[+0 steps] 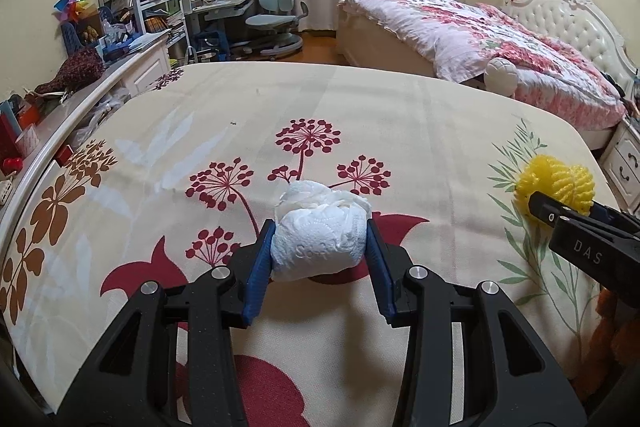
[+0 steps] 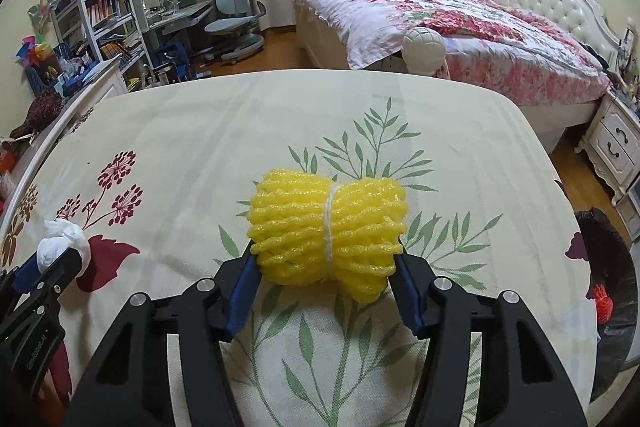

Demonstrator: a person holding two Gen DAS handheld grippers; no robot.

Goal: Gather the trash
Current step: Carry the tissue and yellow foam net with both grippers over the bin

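A crumpled white tissue ball sits between the blue pads of my left gripper, which is shut on it just above the floral tablecloth. A yellow foam net bundle, tied round the middle with white string, is squeezed between the pads of my right gripper, low over the green leaf print. In the left wrist view the right gripper and the yellow bundle show at the far right. The right wrist view has the tissue at its left edge.
A bin lined with a black bag stands off the table's right edge, with an orange-red item inside. Beyond the table are a bed with a pink floral cover, a white ball, a nightstand and a desk chair.
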